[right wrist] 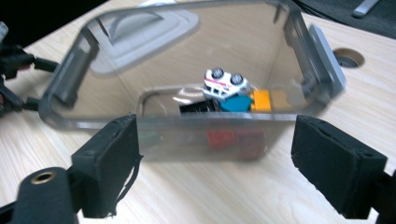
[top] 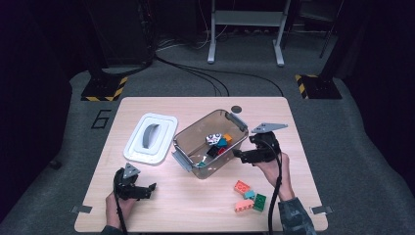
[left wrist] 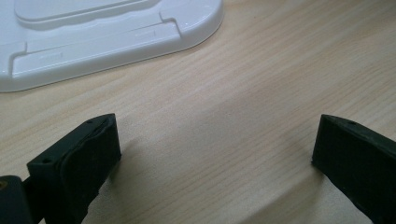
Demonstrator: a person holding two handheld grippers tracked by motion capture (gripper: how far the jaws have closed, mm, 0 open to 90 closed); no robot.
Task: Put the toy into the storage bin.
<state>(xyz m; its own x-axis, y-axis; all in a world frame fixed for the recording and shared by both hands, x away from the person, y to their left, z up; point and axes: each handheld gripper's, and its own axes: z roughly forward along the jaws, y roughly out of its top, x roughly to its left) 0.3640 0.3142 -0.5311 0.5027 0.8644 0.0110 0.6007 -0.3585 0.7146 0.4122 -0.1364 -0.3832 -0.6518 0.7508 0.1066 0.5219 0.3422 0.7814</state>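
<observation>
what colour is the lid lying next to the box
White lid with a grey handle; the high view shows it best.

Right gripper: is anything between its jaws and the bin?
No. In the right gripper view, the right gripper stands open just short of the bin, with bare table between.

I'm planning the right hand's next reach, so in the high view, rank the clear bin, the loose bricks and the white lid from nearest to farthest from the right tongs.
1. Clear bin: right beside the right tongs, on their left.
2. Loose bricks: on the table's near edge, below the tongs.
3. White lid: beyond the bin, on the table's left side.
</observation>
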